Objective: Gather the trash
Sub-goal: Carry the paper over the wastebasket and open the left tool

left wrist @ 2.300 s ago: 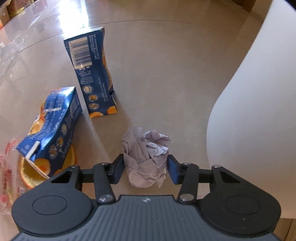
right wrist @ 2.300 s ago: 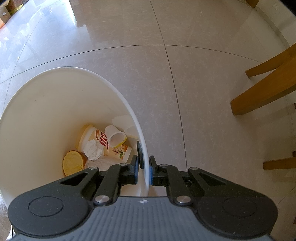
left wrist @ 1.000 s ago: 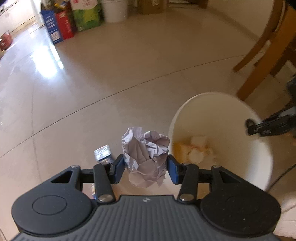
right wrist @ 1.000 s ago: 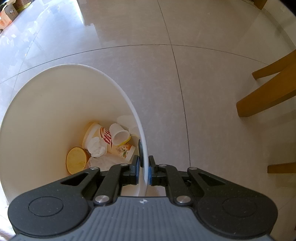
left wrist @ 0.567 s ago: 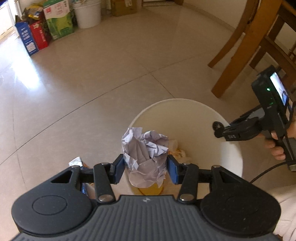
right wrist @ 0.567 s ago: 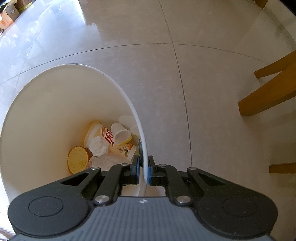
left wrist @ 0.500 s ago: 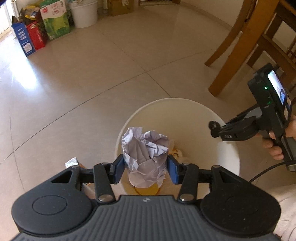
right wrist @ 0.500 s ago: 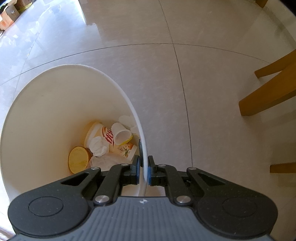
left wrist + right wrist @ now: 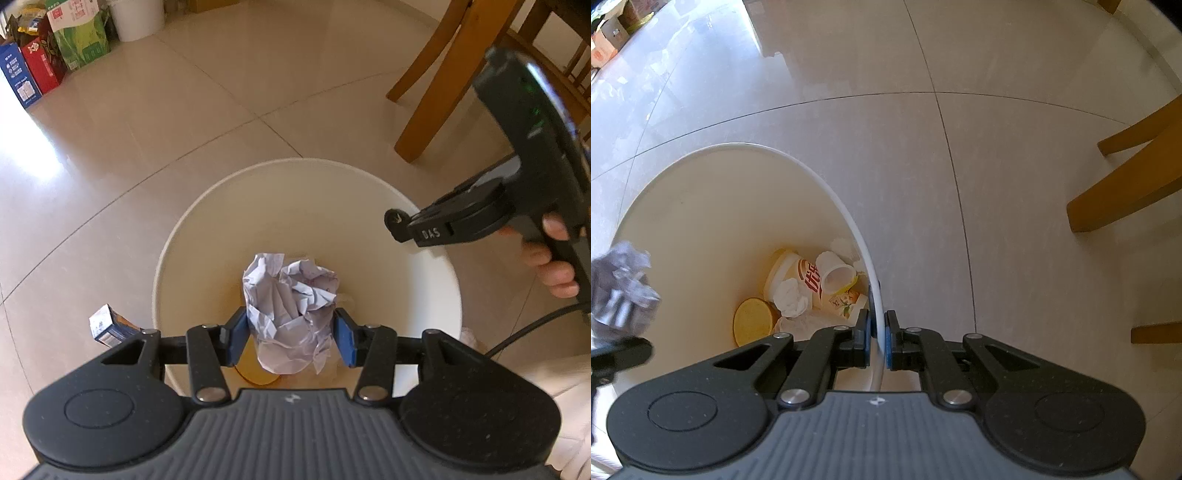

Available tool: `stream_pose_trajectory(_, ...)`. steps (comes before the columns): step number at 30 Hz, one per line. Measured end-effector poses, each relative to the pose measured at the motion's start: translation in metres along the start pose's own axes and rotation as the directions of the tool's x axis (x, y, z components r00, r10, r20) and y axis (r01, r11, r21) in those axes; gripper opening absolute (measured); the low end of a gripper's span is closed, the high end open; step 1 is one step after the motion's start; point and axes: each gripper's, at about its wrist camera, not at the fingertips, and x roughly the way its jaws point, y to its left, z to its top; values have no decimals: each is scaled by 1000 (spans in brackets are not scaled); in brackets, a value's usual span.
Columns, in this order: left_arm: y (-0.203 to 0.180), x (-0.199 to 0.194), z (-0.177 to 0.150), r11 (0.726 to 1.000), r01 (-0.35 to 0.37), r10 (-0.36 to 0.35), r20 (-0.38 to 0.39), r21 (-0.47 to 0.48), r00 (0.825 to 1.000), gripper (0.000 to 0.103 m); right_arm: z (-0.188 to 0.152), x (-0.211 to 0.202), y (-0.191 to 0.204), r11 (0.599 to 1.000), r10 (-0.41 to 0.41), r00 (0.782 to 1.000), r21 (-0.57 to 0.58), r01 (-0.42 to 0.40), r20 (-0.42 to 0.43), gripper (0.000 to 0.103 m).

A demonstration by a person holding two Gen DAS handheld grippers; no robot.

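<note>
My left gripper (image 9: pixel 290 341) is shut on a crumpled ball of white paper (image 9: pixel 291 306) and hangs over the mouth of the white bin (image 9: pixel 207 206). The right wrist view catches that paper ball (image 9: pixel 622 291) blurred at its left edge, over the bin (image 9: pixel 701 206). My right gripper (image 9: pixel 878 341) is shut on the bin's rim, one pad inside and one outside. In the left wrist view the right gripper (image 9: pixel 397 221) reaches in from the right, a hand (image 9: pixel 550 258) on its handle. Cups, tissue and a round yellow lid (image 9: pixel 753 321) lie at the bin's bottom.
A blue juice carton (image 9: pixel 110 325) pokes out on the floor left of the bin. Wooden chair legs (image 9: pixel 432 85) stand to the right on the tiled floor. Boxes (image 9: pixel 33 70) and a white pail (image 9: pixel 136 18) line the far wall.
My left gripper has carried the paper ball from beside the bin to over its opening, and the ball now enters the right wrist view. The right gripper has held still on the rim.
</note>
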Motion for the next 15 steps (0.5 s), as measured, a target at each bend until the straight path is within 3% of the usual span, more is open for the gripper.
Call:
stream_pose_trajectory(3,-2,3,-2,1000,-2,2,-7,5,1000,48,-1,0,0,1000,3,1000,6,-3,2,9)
stream_pose_trajectory(10,2,7,-2,999,-9,8,-23,-36,1000,69,-1,-1,1,1000,-3,1000,3,3,9,9)
stream_pose_trajectory(15,10,5,-5,996,8,-11,-29,-84,1000,70,-4,0,4,1000,-16,1000,-11,17,17,10)
